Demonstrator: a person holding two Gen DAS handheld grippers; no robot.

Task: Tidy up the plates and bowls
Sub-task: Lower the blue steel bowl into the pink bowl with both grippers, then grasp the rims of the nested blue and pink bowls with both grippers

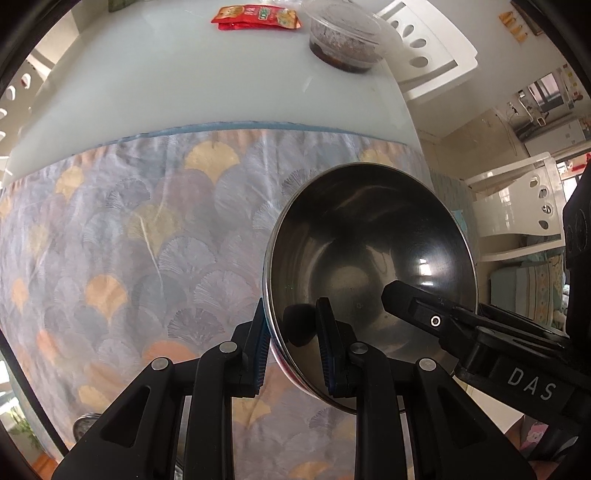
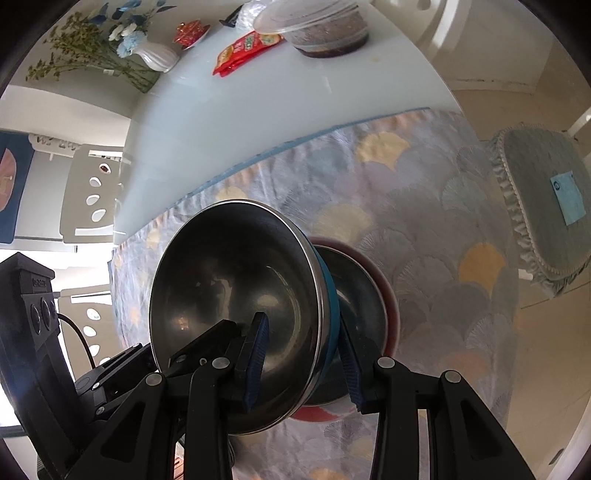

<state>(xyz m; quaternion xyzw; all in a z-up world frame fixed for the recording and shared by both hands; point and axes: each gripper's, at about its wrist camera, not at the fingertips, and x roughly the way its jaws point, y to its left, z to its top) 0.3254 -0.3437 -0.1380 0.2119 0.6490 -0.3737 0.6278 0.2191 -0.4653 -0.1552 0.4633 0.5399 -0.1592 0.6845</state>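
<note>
While the round stainless-steel bowl with a blue outer shell (image 2: 236, 295) hung tilted above a red-rimmed steel bowl (image 2: 373, 295) just beyond the right gripper (image 2: 306, 354), that gripper and the left gripper (image 1: 295, 339) each clamped its thin rim, probably the surest hold on a light, stiff, likely slippery thing.

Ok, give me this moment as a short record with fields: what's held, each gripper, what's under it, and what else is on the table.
held: steel bowl, tilted, blue outside
left gripper: shut on the bowl's rim
right gripper: shut on the same bowl's rim
beneath: second bowl, red outside, on the patterned cloth
far end of table: red snack packet, lidded plastic container, vase of flowers
</note>
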